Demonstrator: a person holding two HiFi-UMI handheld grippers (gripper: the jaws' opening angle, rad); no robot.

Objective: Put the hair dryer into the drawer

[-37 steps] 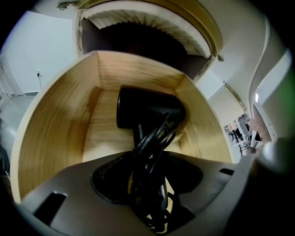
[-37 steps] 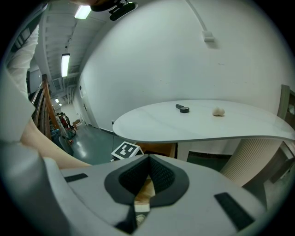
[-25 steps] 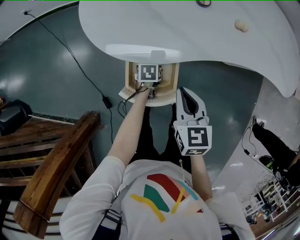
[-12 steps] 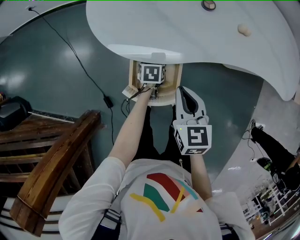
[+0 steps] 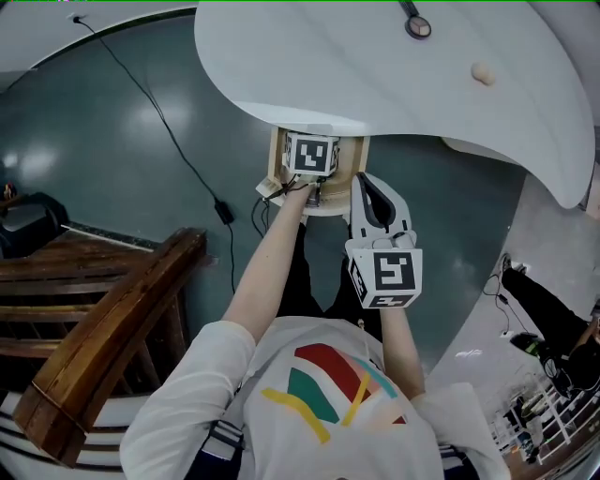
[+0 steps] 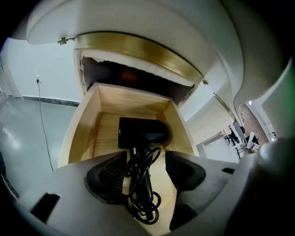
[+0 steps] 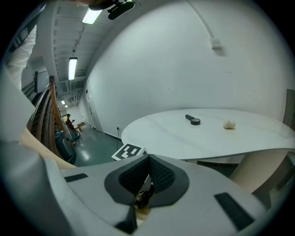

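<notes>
The black hair dryer (image 6: 140, 132) lies inside the open wooden drawer (image 6: 83, 133), its cord coiled along the handle. My left gripper (image 6: 145, 173) hovers just above it, pointing steeply down. Its jaws are opening, with the handle and cord showing in the gap and neither pad touching them. In the head view the left gripper (image 5: 310, 156) covers most of the drawer (image 5: 277, 161) under the table edge. My right gripper (image 5: 371, 187) hangs beside the drawer's right side. In its own view the right gripper (image 7: 146, 177) has its pads together with nothing held.
The white round table (image 5: 375, 66) overhangs the drawer and carries a small black object (image 5: 417, 23) and a beige lump (image 5: 482, 73). A black cable (image 5: 159, 122) with an adapter (image 5: 224, 213) crosses the grey floor. Wooden furniture (image 5: 103, 328) stands at the left.
My left gripper has lifted a little over the drawer, leaving the hair dryer lying inside. The right gripper has hardly shifted beside it.
</notes>
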